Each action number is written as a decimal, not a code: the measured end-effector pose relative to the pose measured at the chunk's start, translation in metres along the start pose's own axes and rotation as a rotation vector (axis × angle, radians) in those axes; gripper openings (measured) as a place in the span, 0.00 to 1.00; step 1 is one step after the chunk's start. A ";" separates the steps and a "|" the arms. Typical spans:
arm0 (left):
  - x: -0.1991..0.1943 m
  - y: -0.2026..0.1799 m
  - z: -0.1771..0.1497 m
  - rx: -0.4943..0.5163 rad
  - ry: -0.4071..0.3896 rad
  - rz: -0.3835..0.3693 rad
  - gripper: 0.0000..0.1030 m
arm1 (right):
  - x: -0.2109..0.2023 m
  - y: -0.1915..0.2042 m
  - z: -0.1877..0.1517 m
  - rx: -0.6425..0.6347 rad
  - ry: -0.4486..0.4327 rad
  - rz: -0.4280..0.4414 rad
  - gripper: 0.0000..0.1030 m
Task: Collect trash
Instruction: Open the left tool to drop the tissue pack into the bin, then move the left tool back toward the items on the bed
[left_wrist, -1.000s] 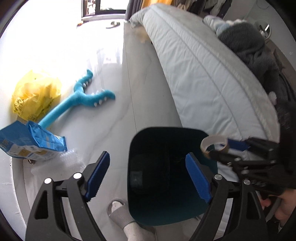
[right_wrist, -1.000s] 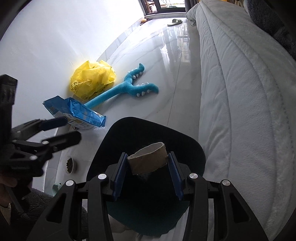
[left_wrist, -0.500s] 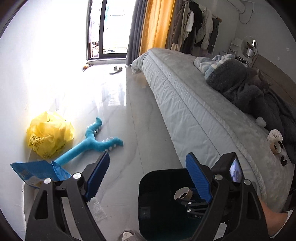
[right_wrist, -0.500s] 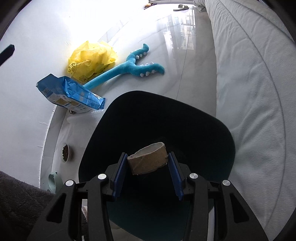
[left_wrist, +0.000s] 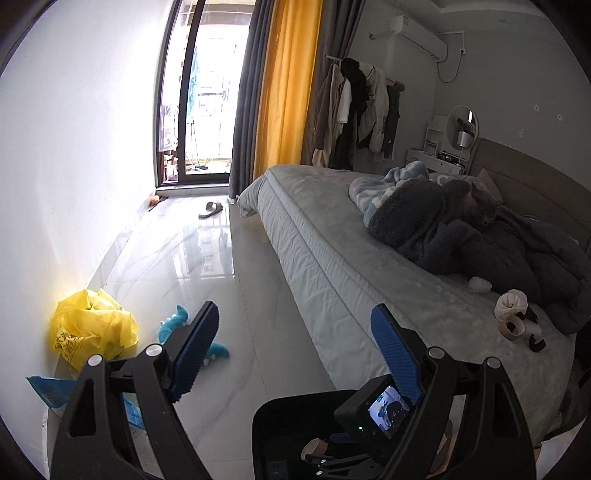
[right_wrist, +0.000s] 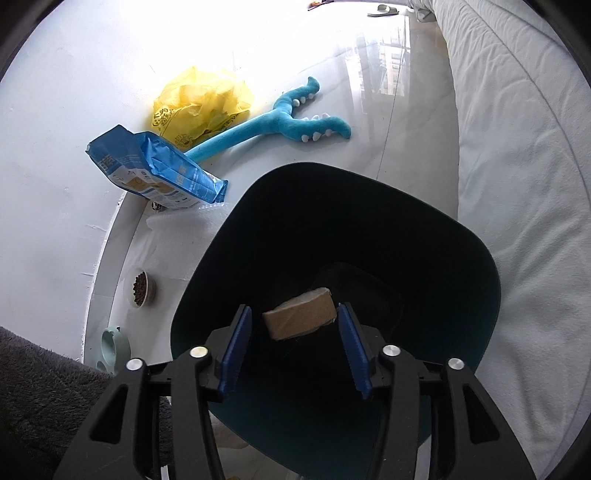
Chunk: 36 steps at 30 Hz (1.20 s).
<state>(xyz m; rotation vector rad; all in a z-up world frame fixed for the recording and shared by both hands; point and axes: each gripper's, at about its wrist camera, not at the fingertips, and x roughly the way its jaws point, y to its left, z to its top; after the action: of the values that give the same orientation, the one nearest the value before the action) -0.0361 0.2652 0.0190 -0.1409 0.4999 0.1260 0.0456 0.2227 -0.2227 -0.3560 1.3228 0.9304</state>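
Observation:
A dark teal trash bin (right_wrist: 369, 229) stands on the floor beside the bed. My right gripper (right_wrist: 293, 332) is over its mouth with the jaws apart. A brown cardboard tape roll (right_wrist: 301, 314) sits loose between them, tilted, free of both pads, inside the bin. My left gripper (left_wrist: 295, 347) is open and empty, raised and facing the room. The bin (left_wrist: 295, 424) shows at its lower edge with the right gripper (left_wrist: 332, 450) over it. Another tape roll (left_wrist: 511, 328) and a white sock ball (left_wrist: 511, 302) lie on the bed (left_wrist: 332, 266).
A yellow plastic bag (right_wrist: 203, 103), a blue packet (right_wrist: 155, 166) and a blue plush toy (right_wrist: 280, 122) lie on the white floor by the wall. A pet food bowl (right_wrist: 139, 288) sits near the bin. Dark blankets (left_wrist: 461, 229) cover the bed's far side.
My right gripper opened and let go of the cardboard roll, which has tipped into the bin. My left gripper tilted up from the bin toward the room and bed.

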 end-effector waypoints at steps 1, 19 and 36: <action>-0.001 -0.002 0.001 0.006 -0.006 -0.003 0.84 | -0.003 0.001 0.000 -0.004 -0.004 -0.002 0.57; -0.007 -0.035 0.017 -0.009 -0.034 -0.055 0.93 | -0.116 -0.012 -0.006 -0.034 -0.246 -0.025 0.68; 0.015 -0.101 0.028 0.026 -0.020 -0.114 0.94 | -0.206 -0.085 -0.048 0.026 -0.412 -0.115 0.75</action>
<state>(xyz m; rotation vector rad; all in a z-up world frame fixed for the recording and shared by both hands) 0.0055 0.1719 0.0468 -0.1421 0.4726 0.0094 0.0843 0.0606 -0.0675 -0.2035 0.9260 0.8357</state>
